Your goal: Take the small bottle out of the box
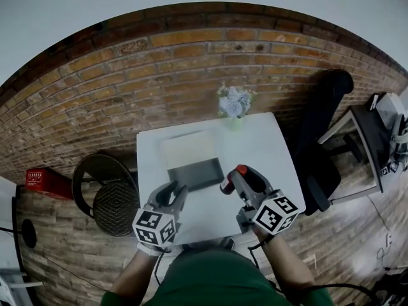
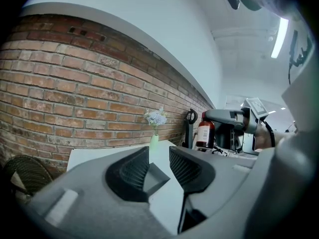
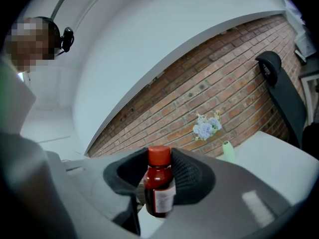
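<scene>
Pinching the small bottle (image 3: 158, 189) upright between its jaws, our right gripper (image 3: 159, 174) holds it above the white table (image 1: 271, 152), beside the dark box (image 1: 196, 174); our left gripper (image 2: 159, 166) hovers spread, empty.

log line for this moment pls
right gripper: jaws shut on small bottle, held up beside box | left gripper: jaws open, empty | box: open on table

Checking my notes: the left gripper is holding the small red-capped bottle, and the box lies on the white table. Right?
No, the right gripper holds the small red-capped bottle, as the right gripper view shows; the left gripper is empty. The box does lie on the white table.
</scene>
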Motion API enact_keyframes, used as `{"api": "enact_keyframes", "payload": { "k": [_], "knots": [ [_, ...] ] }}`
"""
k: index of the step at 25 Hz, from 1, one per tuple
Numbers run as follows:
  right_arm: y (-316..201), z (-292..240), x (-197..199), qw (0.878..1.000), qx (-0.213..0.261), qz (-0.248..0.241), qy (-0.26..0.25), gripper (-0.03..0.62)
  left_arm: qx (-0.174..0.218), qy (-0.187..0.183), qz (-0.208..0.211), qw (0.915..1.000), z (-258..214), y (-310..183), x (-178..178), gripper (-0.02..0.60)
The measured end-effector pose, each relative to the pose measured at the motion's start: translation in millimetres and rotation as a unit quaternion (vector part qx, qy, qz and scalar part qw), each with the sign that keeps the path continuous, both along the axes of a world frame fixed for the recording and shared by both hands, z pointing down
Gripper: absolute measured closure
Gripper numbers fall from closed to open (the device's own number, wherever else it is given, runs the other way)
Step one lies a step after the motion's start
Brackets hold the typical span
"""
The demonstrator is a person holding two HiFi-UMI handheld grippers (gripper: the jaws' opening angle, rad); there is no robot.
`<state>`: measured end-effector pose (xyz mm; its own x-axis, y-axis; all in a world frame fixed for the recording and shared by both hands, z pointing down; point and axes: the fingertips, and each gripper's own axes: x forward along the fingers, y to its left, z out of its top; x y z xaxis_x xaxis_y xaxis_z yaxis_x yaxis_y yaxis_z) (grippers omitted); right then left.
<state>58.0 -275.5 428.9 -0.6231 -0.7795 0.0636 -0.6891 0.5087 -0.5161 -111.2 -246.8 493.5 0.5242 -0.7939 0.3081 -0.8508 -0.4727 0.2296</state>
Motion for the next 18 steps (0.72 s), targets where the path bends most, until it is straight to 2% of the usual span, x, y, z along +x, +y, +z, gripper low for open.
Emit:
{"api": "enact_keyframes", "payload": {
  "k": [3,10,18],
  "knots": [
    [1.5,0.0,-2.9,1.000,-0.004,-0.007,-0.009,0.447,-0.002,0.003,0.002,1.0000,0.2,1.8,1.9,0.446],
    [7.3,-0.3,-7.2,1.000,-0.003,-0.018,-0.016,0.447,0.007,0.005,0.043,0.9990,-5.4,10.7,29.5,0.446],
    [12.3,-1.3,-4.1,1.000,-0.005,-0.016,-0.022,0.447,-0.001,0.005,0.044,0.9990,-1.5,17.1,29.2,0.446]
  ]
}}
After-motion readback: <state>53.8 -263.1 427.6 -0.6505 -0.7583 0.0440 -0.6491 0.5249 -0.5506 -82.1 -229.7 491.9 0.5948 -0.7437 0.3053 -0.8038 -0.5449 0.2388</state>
